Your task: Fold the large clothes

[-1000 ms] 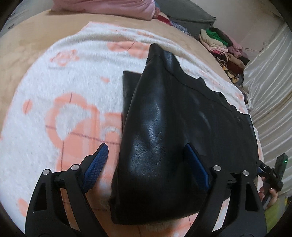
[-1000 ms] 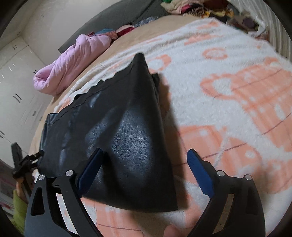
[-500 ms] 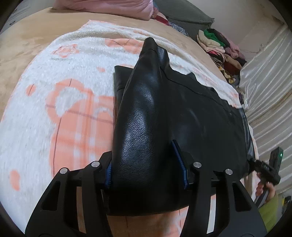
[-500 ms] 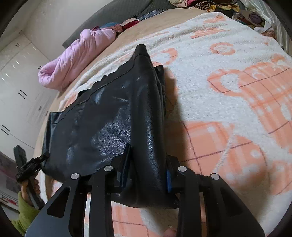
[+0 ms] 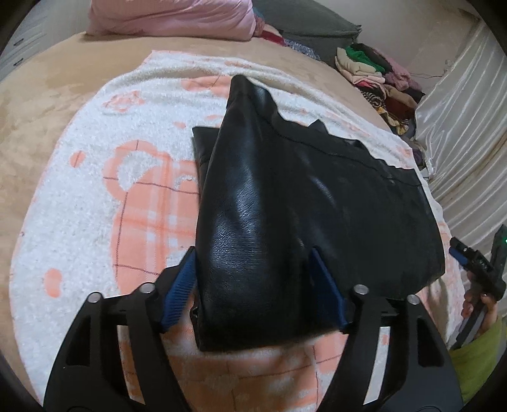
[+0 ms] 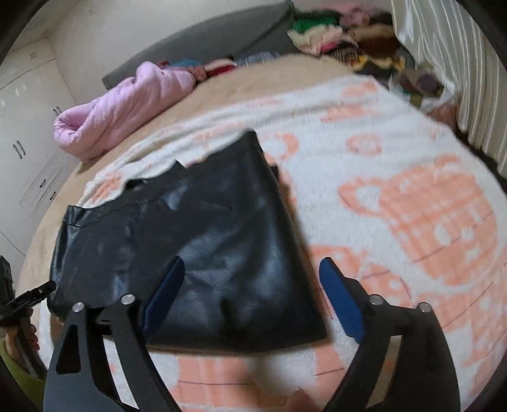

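A black leather garment (image 5: 285, 196) lies folded on a white blanket with orange shapes (image 5: 79, 206); its left fold stands up as a ridge. My left gripper (image 5: 250, 253) straddles the near end of that ridge. Its jaws are opening, with the fold between the blue pads (image 5: 179, 285) and only just touching them. In the right wrist view the garment (image 6: 190, 237) lies flatter and blurred. My right gripper (image 6: 252, 261) hovers over its near right corner with jaws opening wide, one finger above the leather and the other above the blanket (image 6: 412, 222). Neither gripper holds anything.
A pink quilt (image 5: 171, 16) and a grey cushion (image 5: 304, 22) lie at the head of the tan bed (image 5: 41, 95). A pile of clothes (image 5: 377, 73) sits at the far right beside a pale curtain (image 5: 459, 126). White wardrobe doors (image 6: 28, 133) stand to the left.
Both grippers were open, closed on the garment's near edge half a second ago, and have opened again. The right gripper has lifted away and the leather there now lies flatter.
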`<state>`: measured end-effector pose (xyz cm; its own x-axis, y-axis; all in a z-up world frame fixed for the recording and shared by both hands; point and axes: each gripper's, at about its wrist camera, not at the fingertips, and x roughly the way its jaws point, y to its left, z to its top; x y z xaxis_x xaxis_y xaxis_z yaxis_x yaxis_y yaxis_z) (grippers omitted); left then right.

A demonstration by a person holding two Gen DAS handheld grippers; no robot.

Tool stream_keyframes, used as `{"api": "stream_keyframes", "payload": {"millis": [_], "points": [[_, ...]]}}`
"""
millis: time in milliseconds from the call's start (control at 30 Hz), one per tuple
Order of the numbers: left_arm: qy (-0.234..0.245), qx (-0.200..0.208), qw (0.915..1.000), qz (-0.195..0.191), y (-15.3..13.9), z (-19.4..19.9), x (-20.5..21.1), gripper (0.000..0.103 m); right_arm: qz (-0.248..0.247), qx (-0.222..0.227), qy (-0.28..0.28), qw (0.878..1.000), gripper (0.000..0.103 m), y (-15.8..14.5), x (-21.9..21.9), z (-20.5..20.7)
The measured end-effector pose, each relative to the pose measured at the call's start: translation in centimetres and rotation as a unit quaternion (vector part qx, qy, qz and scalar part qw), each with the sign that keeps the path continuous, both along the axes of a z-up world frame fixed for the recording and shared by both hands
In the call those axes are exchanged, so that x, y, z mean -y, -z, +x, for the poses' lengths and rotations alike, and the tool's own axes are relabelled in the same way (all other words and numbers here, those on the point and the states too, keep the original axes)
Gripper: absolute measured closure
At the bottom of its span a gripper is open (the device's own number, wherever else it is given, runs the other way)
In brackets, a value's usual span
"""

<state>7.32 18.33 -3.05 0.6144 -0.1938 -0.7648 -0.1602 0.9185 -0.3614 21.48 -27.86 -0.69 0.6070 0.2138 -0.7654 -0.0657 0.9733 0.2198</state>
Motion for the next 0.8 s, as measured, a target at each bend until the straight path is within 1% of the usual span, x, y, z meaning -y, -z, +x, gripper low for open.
{"api": "stream_keyframes", "payload": {"millis": [67,100,167,200,267,300,333,367,400,433,633,700,767,800], "points": [[0.001,0.005,0.9999,0.011,-0.5,-0.3,0.2,0.035,0.01,0.014,-0.023,1.0,0.017,-0.9,-1.3,-0.2],[0.0,0.008,0.9998,0.016,-0.7,-0.4,0.2,0.028,0.01,0.018,-0.031,0.999,0.017,-1.2,-1.9,-0.4],[-0.003,0.013,0.9993,0.034,-1.3,-0.6,0.4,0.026,0.01,0.026,-0.061,0.998,0.017,-1.7,-3.9,-0.7],[-0.004,0.015,0.9991,0.039,-1.4,-0.7,0.4,0.025,0.009,0.029,-0.074,0.997,0.019,-1.9,-4.8,-1.0],[-0.009,0.017,0.9987,0.047,-1.8,-0.9,0.3,0.018,0.005,0.031,-0.104,0.994,0.035,-2.2,-6.8,-1.3],[-0.01,0.02,0.9984,0.052,-2.0,-1.0,0.3,0.015,-0.003,0.033,-0.123,0.992,0.05,-2.3,-8.3,-1.5],[-0.012,0.022,0.9981,0.056,-2.2,-1.1,0.2,0.013,-0.013,0.037,-0.135,0.99,0.061,-2.3,-9.6,-1.8],[-0.015,0.023,0.9977,0.062,-2.3,-1.3,0.2,0.012,-0.022,0.04,-0.148,0.988,0.066,-2.3,-10.9,-2.1],[-0.02,0.023,0.9972,0.069,-2.4,-1.3,0.1,0.01,-0.023,0.042,-0.158,0.986,0.076,-2.2,-11.9,-2.2],[-0.021,0.022,0.9971,0.069,-2.4,-1.3,0.0,0.01,-0.021,0.041,-0.169,0.984,0.08,-2.1,-13.0,-2.3],[-0.03,0.016,0.9981,0.052,-1.9,-1.1,-1.1,0.01,-0.029,0.015,-0.208,0.978,0.082,-0.3,-18.0,-2.7],[-0.033,0.013,0.9986,0.04,-1.6,-0.7,-1.7,0.01,-0.042,0.003,-0.207,0.977,0.082,0.4,-19.0,-2.8],[-0.033,0.007,0.9993,0.019,-1.2,0.3,-2.4,0.01,-0.047,-0.012,-0.206,0.977,0.082,1.2,-19.7,-2.6],[-0.031,0.003,0.9995,0.007,-0.9,0.9,-2.7,0.01,-0.059,-0.028,-0.201,0.977,0.082,2.0,-20.0,-2.4]]}}
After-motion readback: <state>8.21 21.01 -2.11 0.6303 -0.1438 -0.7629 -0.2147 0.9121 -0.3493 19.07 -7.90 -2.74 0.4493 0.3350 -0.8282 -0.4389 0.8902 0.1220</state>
